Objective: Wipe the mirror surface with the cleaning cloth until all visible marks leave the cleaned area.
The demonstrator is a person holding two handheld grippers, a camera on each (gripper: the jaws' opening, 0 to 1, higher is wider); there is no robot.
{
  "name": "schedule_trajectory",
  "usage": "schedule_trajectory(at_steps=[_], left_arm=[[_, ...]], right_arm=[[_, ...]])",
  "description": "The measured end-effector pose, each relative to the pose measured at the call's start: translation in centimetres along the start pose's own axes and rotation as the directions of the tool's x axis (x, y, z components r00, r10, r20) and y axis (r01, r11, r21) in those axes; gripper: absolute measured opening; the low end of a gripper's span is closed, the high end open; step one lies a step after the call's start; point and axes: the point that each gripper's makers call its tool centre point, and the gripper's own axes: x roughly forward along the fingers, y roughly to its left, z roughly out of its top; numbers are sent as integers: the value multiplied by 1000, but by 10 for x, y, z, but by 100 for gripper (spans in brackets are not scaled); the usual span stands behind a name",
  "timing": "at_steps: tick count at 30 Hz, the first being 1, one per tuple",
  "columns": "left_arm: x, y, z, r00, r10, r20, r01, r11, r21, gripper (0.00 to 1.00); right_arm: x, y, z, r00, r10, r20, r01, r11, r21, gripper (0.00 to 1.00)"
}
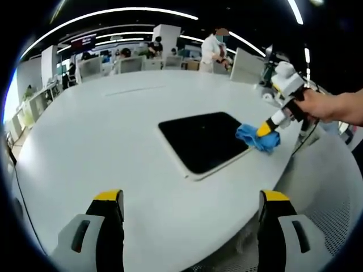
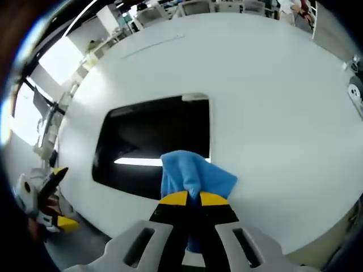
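While flat, mirror point(image 2: 153, 144) lengthwise toward right gripper point(image 2: 193, 198).

Open-plan office: desks with monitors point(image 1: 89, 67), seated people point(image 1: 154, 46), ceiling strip lights point(image 1: 108, 12).

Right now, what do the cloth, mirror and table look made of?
Cloth: soft blue fabric, likely microfibre; it bunches in folds in the right gripper.
Mirror: glossy glass by its look, dark, reflecting a ceiling light strip, with a pale frame.
Table: smooth matte white, maybe laminate; can't confirm.
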Motion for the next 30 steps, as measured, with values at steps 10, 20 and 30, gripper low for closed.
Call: schedule_trajectory(at_steps=[10, 20, 30], left_arm=[[-4, -16, 8, 997, -78, 0, 78, 996, 37, 99], [-13, 1, 12, 999, -33, 34, 33, 999, 16, 99], [-6, -11, 18, 994, -83, 69, 80, 996, 35, 99]], right_arm=[[9, 24, 5, 1000, 16, -3, -16, 1000, -17, 0], [17, 49, 9, 999, 29, -21, -30, 998, -48, 0], [25, 86, 11, 997, 62, -42, -65, 995, -78, 0]])
